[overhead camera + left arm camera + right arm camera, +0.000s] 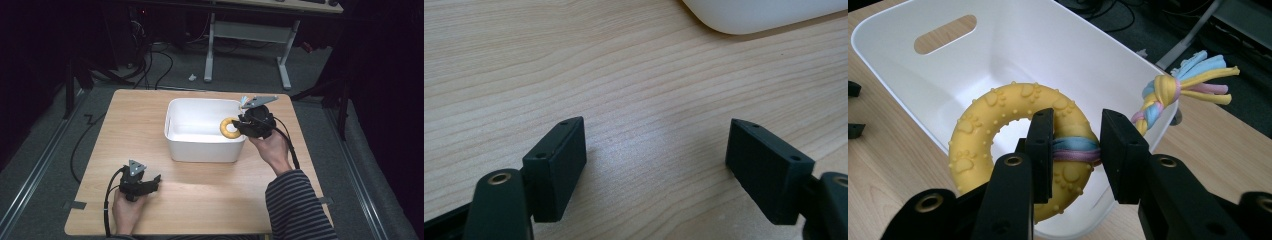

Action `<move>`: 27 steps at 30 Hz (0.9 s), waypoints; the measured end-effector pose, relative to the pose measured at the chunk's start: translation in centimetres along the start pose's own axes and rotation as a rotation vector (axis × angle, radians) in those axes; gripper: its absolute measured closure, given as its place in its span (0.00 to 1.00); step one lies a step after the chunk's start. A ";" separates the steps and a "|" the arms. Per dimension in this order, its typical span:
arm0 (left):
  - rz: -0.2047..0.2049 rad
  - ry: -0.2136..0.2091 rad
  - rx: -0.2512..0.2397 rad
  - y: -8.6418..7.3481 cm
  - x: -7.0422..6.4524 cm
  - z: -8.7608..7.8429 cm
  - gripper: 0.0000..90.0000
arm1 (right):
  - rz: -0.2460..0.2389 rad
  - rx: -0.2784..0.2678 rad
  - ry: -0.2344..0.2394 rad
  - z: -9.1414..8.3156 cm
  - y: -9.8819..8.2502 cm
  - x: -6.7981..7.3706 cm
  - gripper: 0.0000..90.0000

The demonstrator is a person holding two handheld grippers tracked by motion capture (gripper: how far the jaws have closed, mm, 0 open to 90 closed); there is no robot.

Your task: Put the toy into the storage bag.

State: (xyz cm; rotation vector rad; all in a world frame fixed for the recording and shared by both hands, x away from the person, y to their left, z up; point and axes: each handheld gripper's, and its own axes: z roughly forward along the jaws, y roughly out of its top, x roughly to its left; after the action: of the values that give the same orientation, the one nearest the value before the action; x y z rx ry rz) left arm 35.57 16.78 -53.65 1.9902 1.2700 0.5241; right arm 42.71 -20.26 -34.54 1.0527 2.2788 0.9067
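Yellow and bumpy, the ring toy (1013, 145) is the thing we hold with our right gripper (1075, 150). We can't see all of it: the black jaws and the gripper's arms cover its lower part in the right gripper view, and in the high view the ring toy (229, 128) is small and partly tucked behind the right gripper (256, 121). Little paw prints and dots stand out on its rubber skin. A braided rope (1168, 90) of blue, pink and yellow is wrapped round the ring, then sticks out to one side, ending in a knot and a loose tassel. The jaws are squeezed tight on the ring just where the rope wraps it. We hold the toy up over the right end of the white bin (175, 125), above its rim, and we can't tell if it touches the rim. The white bin (893, 30) has a slot handle in its far end wall. Our left gripper (142, 182) rests low on the wooden table (210, 195), near the front edge and well apart from the bin. In the left gripper view the left gripper (656, 165) has its jaws spread wide with only bare wooden table (574, 60) between them, and a corner of the white bin (764, 15) is cut off at the top. Our right sleeve (297, 205) is striped.
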 end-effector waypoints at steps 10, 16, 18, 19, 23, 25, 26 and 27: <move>-0.001 -0.001 0.000 0.0 0.0 0.0 0.27 | -0.017 0.021 0.005 1.8 0.2 0.7 0.75; -0.002 -0.003 0.000 0.0 0.0 0.0 0.27 | -0.024 0.043 0.012 3.0 0.2 1.1 0.75; -0.002 -0.003 -0.001 0.0 0.0 0.0 0.27 | -0.025 0.046 0.012 3.3 0.2 1.2 0.75; -0.002 -0.003 -0.001 0.0 0.0 0.0 0.27 | -0.028 0.048 0.013 3.4 0.2 1.3 0.75; -0.003 -0.005 -0.001 0.0 0.1 0.0 0.27 | -0.027 0.054 0.019 3.8 0.2 1.3 0.75; -0.004 -0.006 -0.001 0.0 0.1 0.0 0.27 | -0.029 0.059 0.020 4.0 0.2 1.4 0.75; -0.004 -0.006 -0.001 0.0 0.1 0.0 0.27 | -0.029 0.062 0.021 4.1 0.2 1.4 0.75; -0.004 -0.006 -0.001 0.0 0.1 0.0 0.27 | -0.030 0.065 0.020 4.1 0.2 1.5 0.75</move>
State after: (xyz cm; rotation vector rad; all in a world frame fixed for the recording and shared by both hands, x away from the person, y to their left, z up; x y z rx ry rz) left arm 35.58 16.85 -53.65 1.9865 1.2696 0.5162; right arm 44.55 -17.50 -37.35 1.0377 2.3490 0.8402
